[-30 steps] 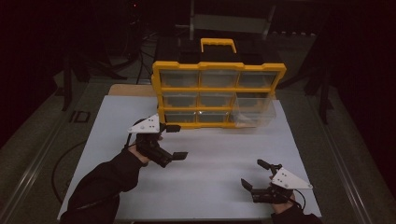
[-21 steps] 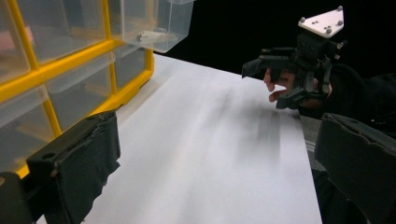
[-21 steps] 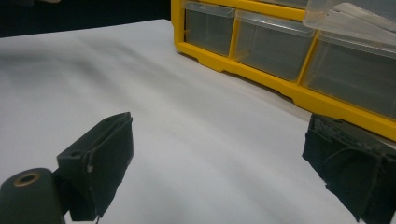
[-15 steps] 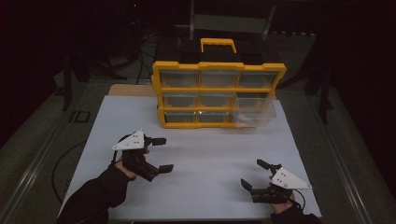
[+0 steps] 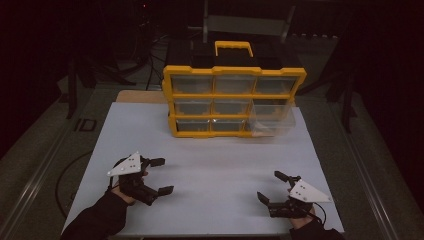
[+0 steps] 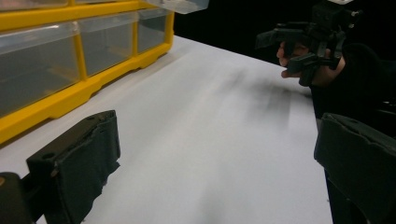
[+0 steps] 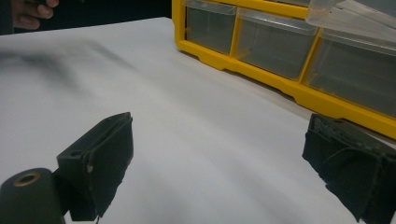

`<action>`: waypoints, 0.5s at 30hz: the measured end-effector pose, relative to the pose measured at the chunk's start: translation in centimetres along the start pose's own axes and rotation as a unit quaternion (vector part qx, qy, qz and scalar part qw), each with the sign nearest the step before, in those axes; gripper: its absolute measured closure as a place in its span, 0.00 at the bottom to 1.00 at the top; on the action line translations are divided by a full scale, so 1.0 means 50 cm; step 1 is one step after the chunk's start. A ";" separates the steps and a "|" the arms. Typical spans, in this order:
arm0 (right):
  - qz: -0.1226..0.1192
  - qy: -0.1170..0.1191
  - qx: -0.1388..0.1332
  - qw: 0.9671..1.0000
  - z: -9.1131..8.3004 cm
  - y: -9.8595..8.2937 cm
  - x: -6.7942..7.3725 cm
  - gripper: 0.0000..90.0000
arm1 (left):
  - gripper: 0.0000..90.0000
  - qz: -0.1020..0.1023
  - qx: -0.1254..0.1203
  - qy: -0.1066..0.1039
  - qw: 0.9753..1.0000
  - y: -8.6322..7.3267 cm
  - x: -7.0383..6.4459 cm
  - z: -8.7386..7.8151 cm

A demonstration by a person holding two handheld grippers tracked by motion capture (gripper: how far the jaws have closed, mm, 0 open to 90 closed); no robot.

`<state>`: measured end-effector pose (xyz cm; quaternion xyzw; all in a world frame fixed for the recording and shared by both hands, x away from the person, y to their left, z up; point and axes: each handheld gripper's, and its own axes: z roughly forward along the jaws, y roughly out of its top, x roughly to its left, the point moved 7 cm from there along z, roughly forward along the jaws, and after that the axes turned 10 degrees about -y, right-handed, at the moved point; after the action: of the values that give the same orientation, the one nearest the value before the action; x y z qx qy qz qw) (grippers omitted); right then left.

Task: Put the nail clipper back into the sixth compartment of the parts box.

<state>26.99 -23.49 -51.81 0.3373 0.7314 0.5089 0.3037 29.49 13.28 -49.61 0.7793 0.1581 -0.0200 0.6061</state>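
Both grippers, left gripper [image 5: 159,176] and right gripper [image 5: 271,186], gape empty; at twelve o'clock, the pulled-out drawer [image 5: 272,119] might slip and fall.

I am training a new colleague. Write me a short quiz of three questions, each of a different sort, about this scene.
1. True or false: the left gripper is shut on a drawer.
2. Which clear plastic drawer of the yellow plastic drawer cabinet stands pulled out? A) top left B) middle right C) bottom middle
3. Fill in: the right gripper hovers over the white ____ with its jaws apart.

Key: 1 false, its jaws stand open and hold nothing; 2 B; 3 table.
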 end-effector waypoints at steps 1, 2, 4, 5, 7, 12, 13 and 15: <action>-0.001 0.000 0.001 1.000 0.000 0.000 0.000 0.10 | 0.01 0.001 -0.001 0.003 1.000 -0.004 0.000 -0.005; -0.002 0.000 0.001 1.000 0.000 0.000 0.000 0.10 | 0.01 -0.001 -0.004 0.009 1.000 -0.008 0.000 -0.010; -0.002 -0.001 0.001 1.000 0.000 -0.001 0.001 0.10 | 0.01 -0.001 -0.007 0.019 1.000 -0.014 -0.001 -0.020; -0.003 -0.001 0.001 1.000 0.000 -0.001 0.001 0.10 | 0.01 -0.003 -0.008 0.024 1.000 -0.018 -0.002 -0.025; -0.003 -0.001 0.001 1.000 0.000 -0.001 0.000 0.10 | 0.01 -0.005 -0.008 0.034 0.999 -0.024 -0.004 -0.034; -0.003 -0.001 0.002 1.000 0.000 -0.001 0.000 0.10 | 0.01 -0.008 -0.013 0.060 0.998 -0.042 -0.009 -0.051; -0.003 -0.001 0.002 1.000 0.000 -0.001 0.000 0.10 | 0.02 -0.009 -0.014 0.063 0.998 -0.046 -0.011 -0.053; -0.003 -0.001 0.002 1.000 0.000 -0.001 0.000 0.10 | 0.01 -0.010 -0.012 0.073 0.997 -0.056 -0.014 -0.056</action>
<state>26.99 -23.48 -51.85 0.3360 0.7331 0.5062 0.3055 27.64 16.37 -51.35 0.7699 0.2103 0.0326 0.6016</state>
